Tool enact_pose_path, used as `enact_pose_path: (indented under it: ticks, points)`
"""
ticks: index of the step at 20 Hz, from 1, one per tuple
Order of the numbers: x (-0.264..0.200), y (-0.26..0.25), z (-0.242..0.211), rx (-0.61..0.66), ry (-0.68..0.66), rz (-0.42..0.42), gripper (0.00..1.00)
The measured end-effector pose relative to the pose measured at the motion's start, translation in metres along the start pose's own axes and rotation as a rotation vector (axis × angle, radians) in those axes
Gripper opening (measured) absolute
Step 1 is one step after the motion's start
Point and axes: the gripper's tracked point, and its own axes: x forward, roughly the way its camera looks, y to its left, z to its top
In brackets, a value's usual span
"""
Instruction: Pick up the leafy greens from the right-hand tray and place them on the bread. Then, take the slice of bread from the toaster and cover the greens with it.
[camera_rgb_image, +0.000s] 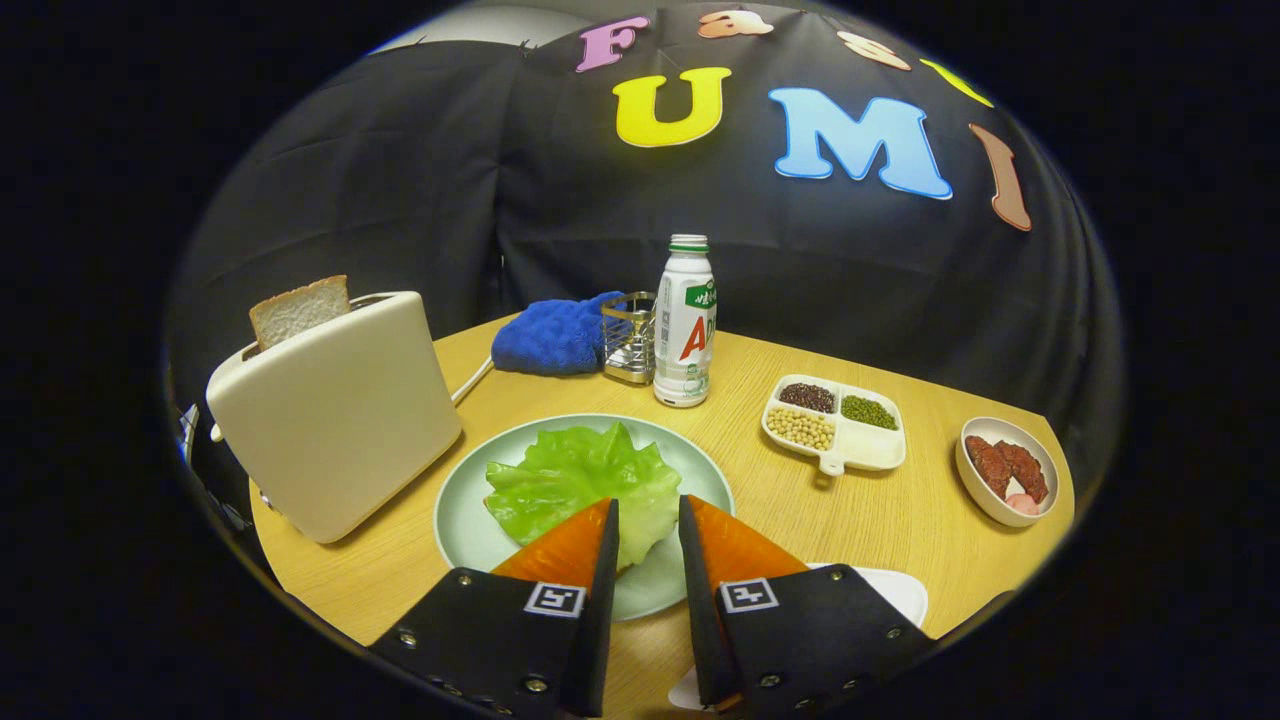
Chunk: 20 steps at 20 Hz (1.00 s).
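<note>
The gripper (648, 515) has two wedge-shaped fingers (570, 550) on black mounting blocks, each block bearing a square black-and-white marker and several small silver screws along its lower edge.

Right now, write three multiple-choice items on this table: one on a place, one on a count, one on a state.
1. Where do the leafy greens lie?
A on the round plate
B in the toaster
C in the divided dish

2. How many sections of the divided dish hold grains?
A one
B three
C five

3. How is the hand-held gripper?
A shut on the bottle
B open, holding nothing
C shut on bread

Key: 1 A, greens rest on the plate, just ahead of the fingers. 2 B, three fillings show. 3 B, a gap shows between the fingers.
</note>
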Motion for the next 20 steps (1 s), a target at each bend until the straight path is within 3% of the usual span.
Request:
enact_pose_path:
  ticks: [4,11,20]
  points:
    - [-0.018,0.003,0.013,0.033,-0.061,-0.008,0.48]
    - [-0.072,0.045,0.041,0.053,-0.266,-0.056,0.48]
    - [-0.098,0.114,0.063,0.089,-0.373,-0.072,0.48]
